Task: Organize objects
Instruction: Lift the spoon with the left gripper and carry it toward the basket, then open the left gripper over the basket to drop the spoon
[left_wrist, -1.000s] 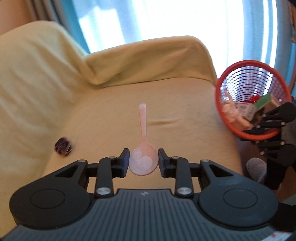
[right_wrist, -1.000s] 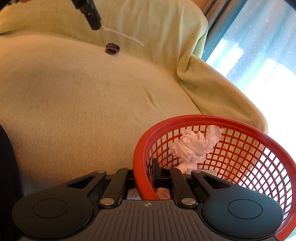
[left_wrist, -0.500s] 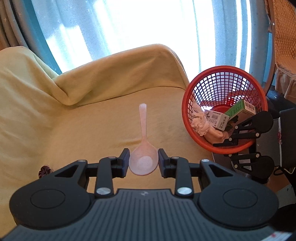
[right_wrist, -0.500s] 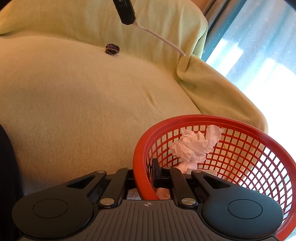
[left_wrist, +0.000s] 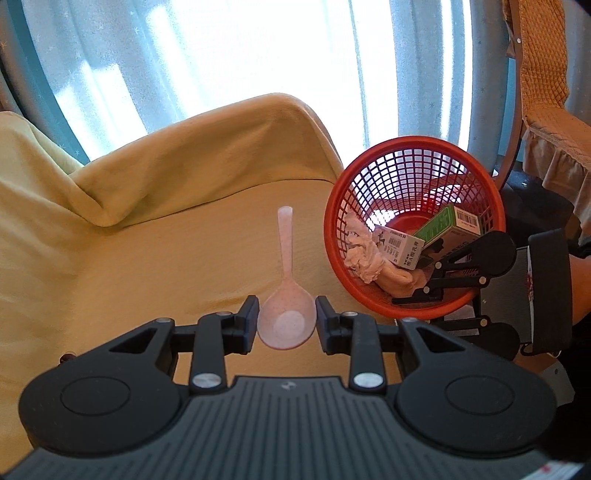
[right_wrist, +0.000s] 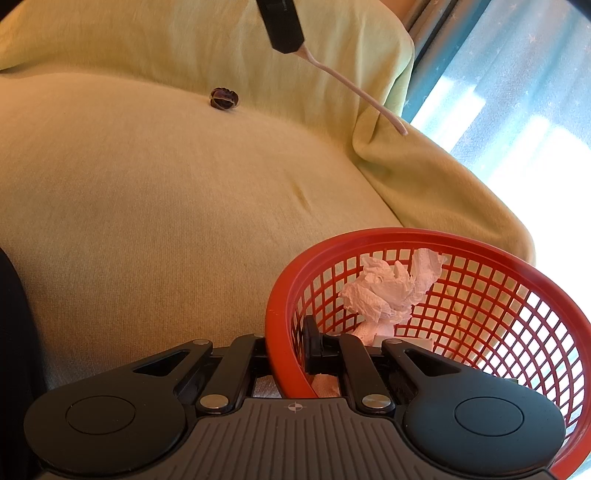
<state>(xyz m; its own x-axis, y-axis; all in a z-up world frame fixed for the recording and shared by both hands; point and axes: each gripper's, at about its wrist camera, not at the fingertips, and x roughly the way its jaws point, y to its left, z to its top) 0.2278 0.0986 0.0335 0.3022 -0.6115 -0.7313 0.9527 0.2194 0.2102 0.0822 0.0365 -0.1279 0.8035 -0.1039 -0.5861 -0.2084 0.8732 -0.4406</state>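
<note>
My left gripper (left_wrist: 285, 325) is shut on the bowl of a pale pink plastic spoon (left_wrist: 286, 273), whose handle points away over the yellow-covered sofa seat (left_wrist: 147, 258). From the right wrist view the same spoon (right_wrist: 354, 88) hangs in the air above the seat. To the right stands a red mesh basket (left_wrist: 491, 199) with crumpled tissue (left_wrist: 360, 247) and two small boxes (left_wrist: 436, 232) inside. My right gripper (right_wrist: 291, 350) is shut on the basket's near rim (right_wrist: 280, 332), one finger inside and one outside.
A small dark hair scrunchie (right_wrist: 223, 98) lies on the seat near the sofa back. Bright curtained windows (left_wrist: 221, 55) are behind the sofa. A chair with a quilted orange cover (left_wrist: 539, 74) stands at the right.
My left gripper has carried the spoon toward the basket, which now sits nearer the middle of its view; the scrunchie slid out at lower left. The right gripper and basket stayed still.
</note>
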